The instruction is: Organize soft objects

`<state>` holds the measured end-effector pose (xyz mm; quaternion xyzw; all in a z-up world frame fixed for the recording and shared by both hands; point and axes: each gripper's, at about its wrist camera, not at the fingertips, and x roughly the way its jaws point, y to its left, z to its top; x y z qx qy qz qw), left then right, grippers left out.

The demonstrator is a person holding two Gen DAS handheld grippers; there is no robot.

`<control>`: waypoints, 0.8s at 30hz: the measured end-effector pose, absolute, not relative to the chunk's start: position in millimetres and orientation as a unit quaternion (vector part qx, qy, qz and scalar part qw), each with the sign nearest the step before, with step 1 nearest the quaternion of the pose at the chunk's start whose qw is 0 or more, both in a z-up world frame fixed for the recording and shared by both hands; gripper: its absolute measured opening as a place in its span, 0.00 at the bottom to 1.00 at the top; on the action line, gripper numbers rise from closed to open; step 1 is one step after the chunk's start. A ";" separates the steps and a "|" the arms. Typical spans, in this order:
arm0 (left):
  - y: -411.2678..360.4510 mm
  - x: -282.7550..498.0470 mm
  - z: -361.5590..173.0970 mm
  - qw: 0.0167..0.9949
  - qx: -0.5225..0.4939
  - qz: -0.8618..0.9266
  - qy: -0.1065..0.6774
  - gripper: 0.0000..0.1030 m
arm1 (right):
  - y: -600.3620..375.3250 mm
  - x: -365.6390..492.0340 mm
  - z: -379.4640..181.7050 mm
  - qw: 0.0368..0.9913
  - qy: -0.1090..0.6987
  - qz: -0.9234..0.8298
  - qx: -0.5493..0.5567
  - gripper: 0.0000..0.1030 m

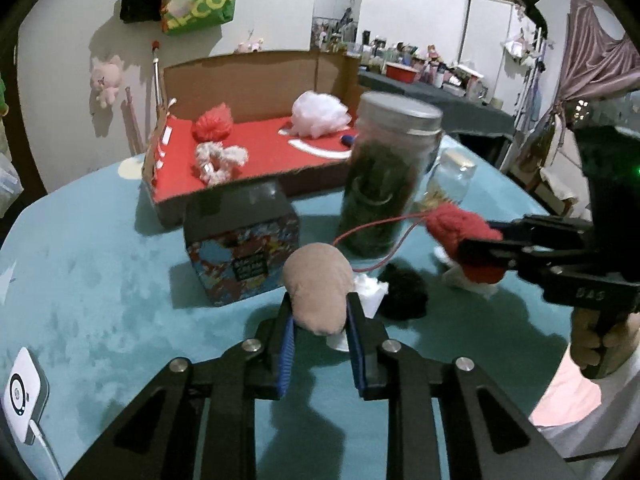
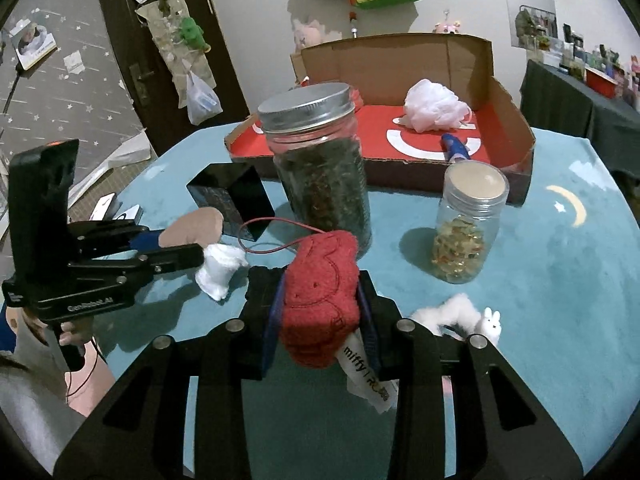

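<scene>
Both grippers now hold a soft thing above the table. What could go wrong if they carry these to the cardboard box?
1. The red plush in the right gripper trails a thin red cord near the tall jar; it might snag and tip the jar.
2. The jars stand between the grippers and the cardboard box, so an arm could knock them.
3. The left gripper pinches the beige plush only at its end, so it may slip.

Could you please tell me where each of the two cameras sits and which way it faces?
Left wrist: on the left gripper, facing across the table toward the box; shows its own fingers shut on a beige toy, plus the right gripper and hand.
Right wrist: on the right gripper, facing the same box; its fingers hold a red toy; the left gripper shows at left.
Shared: box, tall jar, both toys.
</scene>
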<state>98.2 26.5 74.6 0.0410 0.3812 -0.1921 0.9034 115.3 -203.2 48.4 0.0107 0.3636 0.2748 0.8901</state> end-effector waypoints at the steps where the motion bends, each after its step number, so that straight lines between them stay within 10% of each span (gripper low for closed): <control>1: 24.2 97.6 76.8 0.905 0.046 -0.191 0.377 0.24 | -204.6 114.9 49.4 0.891 0.362 0.272 0.010 0.32; 16: 25.5 112.8 39.0 0.887 0.075 -0.157 0.429 0.30 | -209.0 113.3 26.5 0.883 0.393 0.257 0.011 0.34; 24: 39.1 113.6 36.2 0.888 0.080 -0.158 0.424 0.57 | -204.2 110.8 23.6 0.890 0.386 0.241 -0.014 0.52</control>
